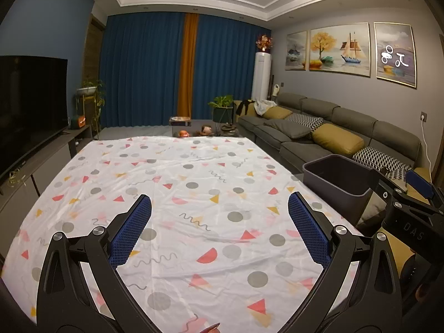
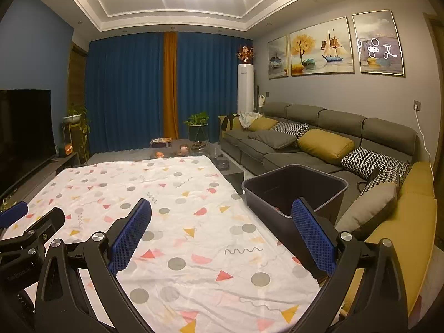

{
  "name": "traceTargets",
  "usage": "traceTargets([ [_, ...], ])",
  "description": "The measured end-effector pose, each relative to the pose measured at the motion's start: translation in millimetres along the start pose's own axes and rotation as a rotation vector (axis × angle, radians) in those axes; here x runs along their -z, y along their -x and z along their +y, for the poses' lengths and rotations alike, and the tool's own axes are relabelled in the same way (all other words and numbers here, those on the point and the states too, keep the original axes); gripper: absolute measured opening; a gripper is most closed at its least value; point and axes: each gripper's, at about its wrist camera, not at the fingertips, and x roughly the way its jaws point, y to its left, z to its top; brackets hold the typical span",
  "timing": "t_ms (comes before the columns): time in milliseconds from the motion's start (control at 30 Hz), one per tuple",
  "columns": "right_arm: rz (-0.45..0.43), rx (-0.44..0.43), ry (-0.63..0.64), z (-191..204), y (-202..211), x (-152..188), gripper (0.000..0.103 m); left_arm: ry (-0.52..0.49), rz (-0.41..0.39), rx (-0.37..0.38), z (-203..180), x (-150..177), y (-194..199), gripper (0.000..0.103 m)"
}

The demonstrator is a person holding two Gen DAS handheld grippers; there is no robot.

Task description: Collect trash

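Left wrist view:
left claw (image 1: 219,224): wide open, empty, over patterned surface (image 1: 177,183).
bin (image 1: 337,179): far right, off the surface edge.
trash: none clearly visible.

Right wrist view:
right claw (image 2: 222,229): wide open, empty.
bin (image 2: 294,186): just right; a reddish scrap (image 2: 277,209) inside, likely light and soft, so pinch mid-body.

Both our grippers are the same build: the left gripper (image 1: 219,222) and the right gripper (image 2: 222,227) each have two chunky matte black arms shaped like open triangular frames, with shiny round silver screws at the pivots. The finger pads (image 1: 133,227) are bright blue with a fine grid texture, kind of like rubber mesh. From the left camera we can read pale "DAS" lettering on the other gripper's black body, plus a few small screws.
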Motion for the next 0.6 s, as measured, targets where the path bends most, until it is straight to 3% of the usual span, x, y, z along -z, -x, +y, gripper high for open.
traceTargets([
  [600,-0.01,0.002,0.004,-0.5,1.5,0.2,0.097,0.001,-0.004,0.005,0.3,-0.3,1.0,0.097],
])
